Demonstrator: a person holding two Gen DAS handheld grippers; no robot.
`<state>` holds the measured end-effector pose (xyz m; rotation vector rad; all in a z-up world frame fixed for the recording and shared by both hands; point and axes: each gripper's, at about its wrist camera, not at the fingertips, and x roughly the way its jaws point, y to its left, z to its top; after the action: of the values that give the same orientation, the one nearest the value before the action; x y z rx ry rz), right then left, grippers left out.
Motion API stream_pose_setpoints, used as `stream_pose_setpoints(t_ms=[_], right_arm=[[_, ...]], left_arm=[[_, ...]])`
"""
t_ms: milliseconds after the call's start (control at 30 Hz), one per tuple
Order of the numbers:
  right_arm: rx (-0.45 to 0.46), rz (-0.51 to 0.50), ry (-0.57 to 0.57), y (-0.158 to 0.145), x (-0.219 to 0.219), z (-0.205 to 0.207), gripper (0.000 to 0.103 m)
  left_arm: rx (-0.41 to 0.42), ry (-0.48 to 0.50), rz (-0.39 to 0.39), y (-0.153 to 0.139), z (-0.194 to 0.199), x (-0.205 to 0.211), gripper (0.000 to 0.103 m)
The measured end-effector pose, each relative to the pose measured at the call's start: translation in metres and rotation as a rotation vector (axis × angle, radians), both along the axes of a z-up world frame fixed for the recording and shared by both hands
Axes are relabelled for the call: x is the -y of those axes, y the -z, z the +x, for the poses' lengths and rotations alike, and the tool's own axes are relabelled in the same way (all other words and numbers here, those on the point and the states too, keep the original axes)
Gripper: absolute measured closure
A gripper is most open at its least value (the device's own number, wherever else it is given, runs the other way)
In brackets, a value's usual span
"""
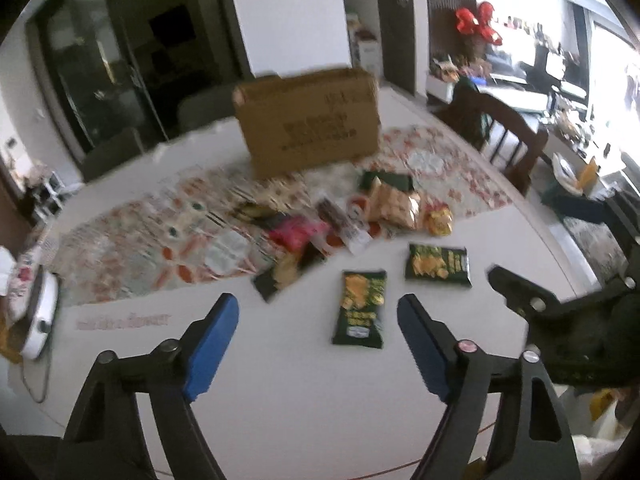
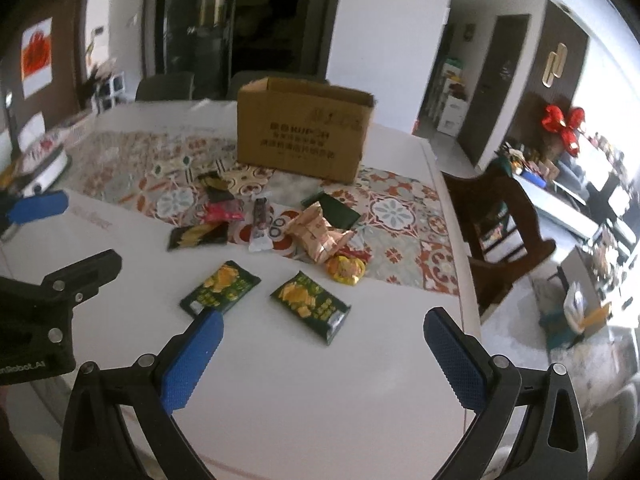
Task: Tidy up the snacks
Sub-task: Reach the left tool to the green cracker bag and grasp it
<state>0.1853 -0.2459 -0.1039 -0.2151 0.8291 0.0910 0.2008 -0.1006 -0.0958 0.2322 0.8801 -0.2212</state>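
An open cardboard box (image 1: pixel 308 120) (image 2: pixel 300 128) stands on a patterned mat (image 1: pixel 132 248) (image 2: pixel 400 216) at the back of a white table. In front of it lies a loose pile of snacks: a pink packet (image 1: pixel 294 234), a pale gold bag (image 1: pixel 394 204) (image 2: pixel 320 236), a yellow-red packet (image 1: pixel 438 218) (image 2: pixel 346 268) and a dark green packet (image 1: pixel 280 276) (image 2: pixel 198 236). Two more green chip packets lie flat on the bare table, one (image 1: pixel 362 308) (image 2: pixel 220 288) to the left of the other (image 1: pixel 438 266) (image 2: pixel 310 304). My left gripper (image 1: pixel 318 304) hovers open above the table near the first. My right gripper (image 2: pixel 324 316) is open just short of the second.
A dark wooden chair (image 1: pixel 508 136) (image 2: pixel 504 220) stands at the table's right edge. A white appliance (image 1: pixel 38 320) (image 2: pixel 48 168) with a cord sits at the table's left end. The two grippers are close side by side; the right one's black body (image 1: pixel 520 296) shows in the left wrist view.
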Motion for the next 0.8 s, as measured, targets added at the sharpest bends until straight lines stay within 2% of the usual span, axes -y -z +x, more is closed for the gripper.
stream_pose_setpoints(t_ms=[67, 200, 300, 533, 600, 800], right_arm=[[-0.040, -0.027, -0.038, 0.012, 0.000, 0.015, 0.011], [-0.099, -0.060, -0.126, 0.037, 0.003, 0.045, 0.012], [-0.130, -0.091, -0.212, 0.055, 0.003, 0.061, 0.021], [-0.202, -0.050, -0.359, 0.086, 0.006, 0.088, 0.025], [-0.231, -0.037, -0.382, 0.094, 0.007, 0.094, 0.032], [-0.304, 0.012, -0.406, 0.111, 0.010, 0.104, 0.036]], left_arm=[[-0.057, 0.007, -0.011, 0.014, 0.012, 0.004, 0.023], [-0.091, -0.001, 0.010, 0.039, 0.029, 0.018, 0.029], [-0.126, -0.014, 0.010, 0.057, 0.039, 0.027, 0.030], [-0.206, -0.046, -0.001, 0.089, 0.060, 0.038, 0.036], [-0.224, -0.051, 0.000, 0.095, 0.066, 0.040, 0.037], [-0.272, -0.063, 0.011, 0.110, 0.076, 0.044, 0.042]])
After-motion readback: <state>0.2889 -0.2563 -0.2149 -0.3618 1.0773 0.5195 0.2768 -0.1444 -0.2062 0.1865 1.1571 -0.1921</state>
